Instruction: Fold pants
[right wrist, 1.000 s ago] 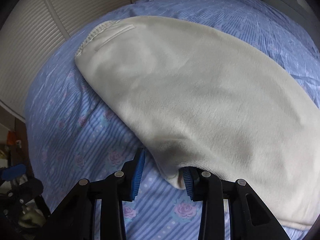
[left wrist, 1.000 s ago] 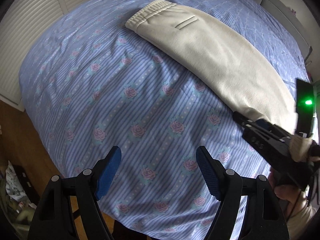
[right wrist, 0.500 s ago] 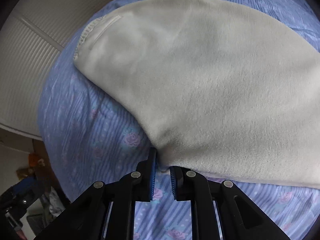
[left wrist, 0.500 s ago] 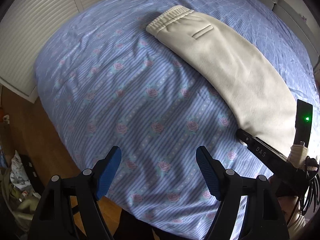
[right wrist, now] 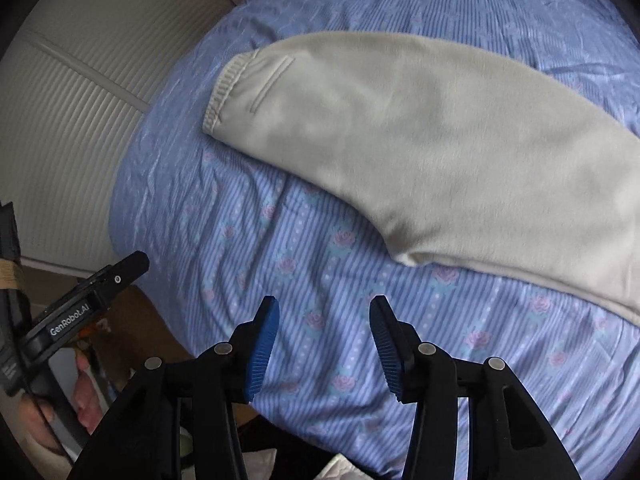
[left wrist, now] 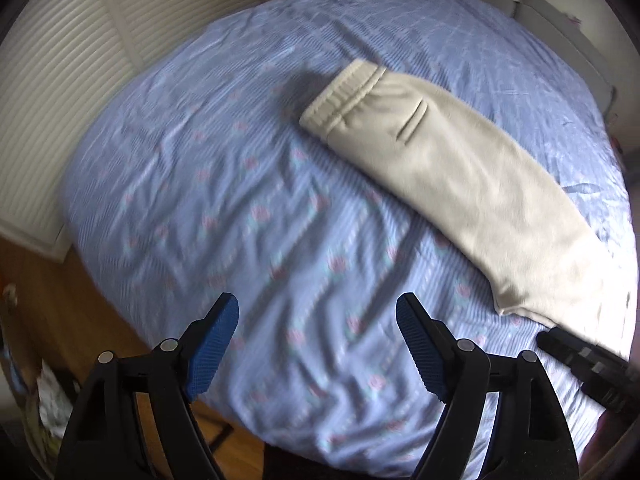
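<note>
Cream pants [left wrist: 452,184] flat on bed [left wrist: 208,184], legs stacked for next fold | left view: left gripper [left wrist: 318,344] wide, empty; waistband far-left, long axis to near-right | right view: right gripper [right wrist: 324,344] opening, empty, just short of pants' [right wrist: 440,152] near edge; waistband upper-left, hem right.

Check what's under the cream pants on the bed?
The pants lie flat on the blue floral bedsheet, which shows all around them. The sheet directly beneath is covered, so anything there is hidden. Nothing lies on top.
</note>
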Demonstrator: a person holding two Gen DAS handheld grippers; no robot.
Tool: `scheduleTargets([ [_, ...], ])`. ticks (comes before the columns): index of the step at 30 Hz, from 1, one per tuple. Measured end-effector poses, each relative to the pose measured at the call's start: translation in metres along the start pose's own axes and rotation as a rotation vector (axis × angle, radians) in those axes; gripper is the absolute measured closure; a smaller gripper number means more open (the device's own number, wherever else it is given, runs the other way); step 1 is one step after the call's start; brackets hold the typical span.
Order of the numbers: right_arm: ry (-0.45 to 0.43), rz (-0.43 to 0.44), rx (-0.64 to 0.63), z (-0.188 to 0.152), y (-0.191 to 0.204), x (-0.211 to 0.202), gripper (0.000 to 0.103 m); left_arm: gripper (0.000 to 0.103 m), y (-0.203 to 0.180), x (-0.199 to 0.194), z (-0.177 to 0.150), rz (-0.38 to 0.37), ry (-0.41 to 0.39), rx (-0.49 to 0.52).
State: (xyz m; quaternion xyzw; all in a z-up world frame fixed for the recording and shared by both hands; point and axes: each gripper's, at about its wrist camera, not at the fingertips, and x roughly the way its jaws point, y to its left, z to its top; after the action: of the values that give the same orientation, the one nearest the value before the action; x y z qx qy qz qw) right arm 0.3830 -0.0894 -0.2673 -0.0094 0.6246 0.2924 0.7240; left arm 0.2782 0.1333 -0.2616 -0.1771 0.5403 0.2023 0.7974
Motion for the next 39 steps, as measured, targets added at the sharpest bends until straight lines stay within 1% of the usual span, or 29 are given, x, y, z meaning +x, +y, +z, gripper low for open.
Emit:
scheduleTargets([
  [2, -0.058, -0.022, 0.027, 0.017, 0.009, -0.009, 0.051, 0.022, 0.012, 0.005, 0.024, -0.041, -0.015, 0.051],
  [4, -0.105, -0.052, 0.07, 0.031, 0.016, -0.012, 0.05, 0.021, 0.022, 0.015, 0.052, -0.073, -0.026, 0.119],
  [8, -0.147, -0.086, 0.16, 0.066, 0.04, -0.002, 0.05, 0.021, 0.035, 0.042, 0.112, -0.159, -0.043, 0.24],
  [11, -0.162, -0.119, 0.194, 0.091, 0.058, 0.011, 0.05, 0.022, 0.043, 0.069, 0.16, -0.24, -0.035, 0.293],
  [12, -0.161, -0.129, 0.202, 0.101, 0.064, 0.017, 0.05, 0.022, 0.045, 0.078, 0.173, -0.272, -0.03, 0.299],
  [14, -0.157, -0.146, 0.209, 0.115, 0.073, 0.026, 0.05, 0.023, 0.049, 0.098, 0.203, -0.361, -0.012, 0.302],
  [15, -0.15, -0.157, 0.209, 0.123, 0.077, 0.032, 0.05, 0.026, 0.049, 0.107, 0.215, -0.395, -0.004, 0.299],
  [16, -0.143, -0.169, 0.209, 0.13, 0.081, 0.039, 0.05, 0.032, 0.05, 0.119, 0.229, -0.437, 0.009, 0.294],
  [18, -0.128, -0.185, 0.203, 0.144, 0.086, 0.053, 0.05, 0.037, 0.049, 0.14, 0.247, -0.493, 0.04, 0.282],
  [20, -0.119, -0.202, 0.188, 0.157, 0.09, 0.063, 0.05, 0.038, 0.045, 0.158, 0.262, -0.541, 0.075, 0.267],
  [23, -0.098, -0.227, 0.175, 0.171, 0.091, 0.077, 0.05, 0.038, 0.035, 0.183, 0.275, -0.635, 0.144, 0.258],
  [26, -0.086, -0.231, 0.18, 0.178, 0.09, 0.082, 0.05, 0.036, 0.025, 0.202, 0.28, -0.699, 0.197, 0.264],
  [27, -0.084, -0.236, 0.18, 0.178, 0.091, 0.083, 0.05, 0.033, 0.021, 0.208, 0.28, -0.711, 0.214, 0.272],
  [29, -0.075, -0.248, 0.179, 0.18, 0.091, 0.087, 0.05, 0.032, 0.013, 0.225, 0.277, -0.687, 0.253, 0.296],
  [31, -0.066, -0.254, 0.181, 0.18, 0.091, 0.089, 0.05, 0.03, 0.009, 0.238, 0.276, -0.688, 0.281, 0.307],
  [32, -0.062, -0.253, 0.183, 0.181, 0.091, 0.091, 0.05, 0.029, 0.009, 0.243, 0.277, -0.708, 0.29, 0.298],
  [33, -0.058, -0.253, 0.185, 0.18, 0.09, 0.092, 0.05, 0.026, 0.01, 0.245, 0.279, -0.727, 0.297, 0.285],
  [36, -0.047, -0.251, 0.195, 0.178, 0.089, 0.095, 0.05, 0.02, 0.009, 0.251, 0.28, -0.784, 0.324, 0.219],
  [38, -0.042, -0.243, 0.209, 0.178, 0.088, 0.098, 0.05, 0.02, 0.005, 0.257, 0.277, -0.845, 0.348, 0.189],
  [39, -0.042, -0.239, 0.215, 0.177, 0.088, 0.098, 0.05, 0.022, 0.003, 0.26, 0.276, -0.85, 0.36, 0.178],
])
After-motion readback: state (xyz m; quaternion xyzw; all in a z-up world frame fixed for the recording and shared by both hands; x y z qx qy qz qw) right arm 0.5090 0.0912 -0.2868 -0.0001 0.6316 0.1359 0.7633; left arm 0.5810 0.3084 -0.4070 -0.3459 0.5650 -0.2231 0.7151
